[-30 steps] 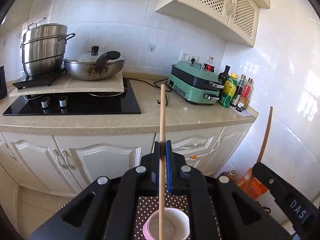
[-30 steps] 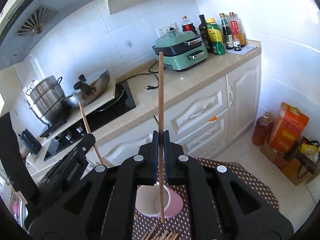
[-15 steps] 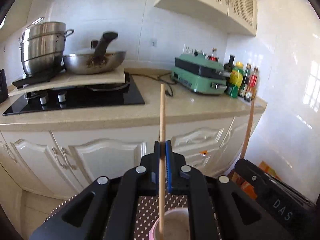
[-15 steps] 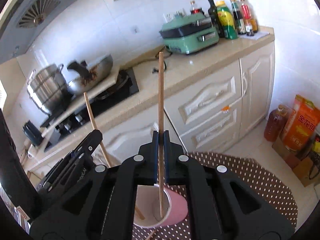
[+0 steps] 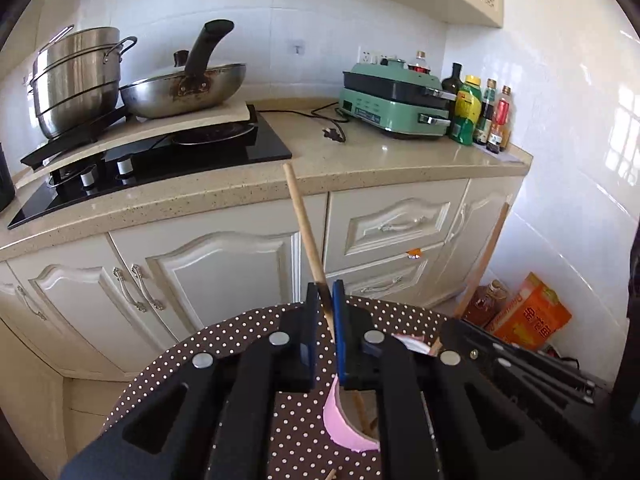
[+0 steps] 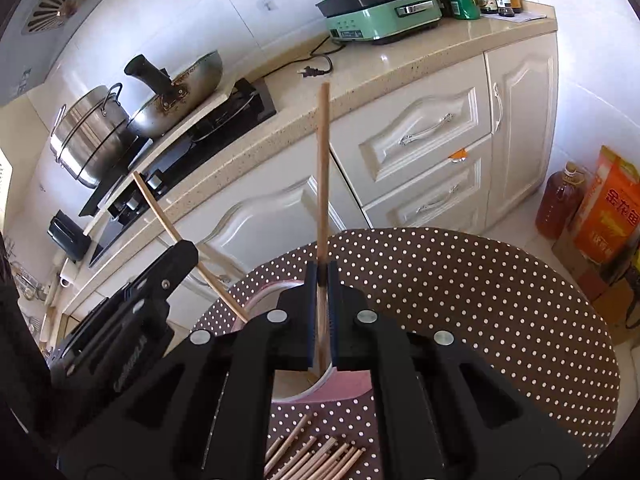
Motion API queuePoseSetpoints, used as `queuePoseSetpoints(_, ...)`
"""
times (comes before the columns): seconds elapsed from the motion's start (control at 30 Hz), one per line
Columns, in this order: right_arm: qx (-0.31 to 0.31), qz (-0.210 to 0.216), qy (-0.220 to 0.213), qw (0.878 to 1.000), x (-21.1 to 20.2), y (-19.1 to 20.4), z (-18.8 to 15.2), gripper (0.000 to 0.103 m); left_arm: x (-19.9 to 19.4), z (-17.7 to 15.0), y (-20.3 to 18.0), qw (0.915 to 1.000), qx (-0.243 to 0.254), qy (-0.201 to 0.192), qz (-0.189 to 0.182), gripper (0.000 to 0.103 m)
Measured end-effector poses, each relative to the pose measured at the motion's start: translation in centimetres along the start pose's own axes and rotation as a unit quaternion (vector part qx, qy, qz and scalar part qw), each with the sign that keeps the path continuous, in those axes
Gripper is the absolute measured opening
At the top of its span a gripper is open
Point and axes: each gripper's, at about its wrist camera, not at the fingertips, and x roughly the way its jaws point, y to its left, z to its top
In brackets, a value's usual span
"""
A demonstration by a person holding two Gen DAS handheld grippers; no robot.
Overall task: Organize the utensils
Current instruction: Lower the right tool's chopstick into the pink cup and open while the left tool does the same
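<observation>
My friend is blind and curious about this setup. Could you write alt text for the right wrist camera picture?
The right gripper pinches a wooden chopstick upright over a pink cup on a polka-dot table. Left of it, the left gripper has another chopstick leaning into the cup. Loose chopsticks lie in front; a kitchen counter stands behind.

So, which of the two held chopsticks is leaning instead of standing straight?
The left gripper's chopstick: it leans between slightly parted jaws, while the right gripper's chopstick stands straight.

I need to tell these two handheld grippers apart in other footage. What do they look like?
Both are matte black plastic frames with cut-out windows and round silver screw heads. The left gripper and right gripper have blue pads on their fingers. White lettering marks each one's side. No cables or sleeves show.
</observation>
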Motion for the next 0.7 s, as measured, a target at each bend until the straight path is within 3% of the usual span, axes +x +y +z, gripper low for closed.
queuePoseSetpoints(0.17, -0.005, 0.001, 0.01, 1.0, -0.5, -0.2, -0.1, 0.006, -0.4, -0.9, -0.4, 0.9993, 0.037, 0.002, -0.002, 0.008)
queuePoseSetpoints(0.37, -0.006, -0.002, 0.027, 1.0, -0.8, -0.6, -0.3, 0.008, -0.4, -1.8, -0.3, 0.9987, 0.048, 0.02, -0.004, 0.008)
queuePoseSetpoints(0.43, -0.013, -0.018, 0.039, 0.999, -0.8, -0.4, -0.4, 0.018, -0.4, -1.9, -0.3, 0.9985, 0.046, 0.028, -0.005, 0.013)
queuePoseSetpoints(0.5, -0.009, -0.03, 0.052, 0.998, -1.0, -0.5, -0.5, 0.046, -0.2, -1.9, -0.3, 0.9981, 0.046, 0.039, -0.009, 0.029)
queuePoseSetpoints(0.7, -0.006, -0.042, 0.039, 0.998, -2.4, -0.8, -0.7, 0.048, -0.5, -2.0, 0.1, 0.9976, 0.049, 0.047, 0.006, 0.029)
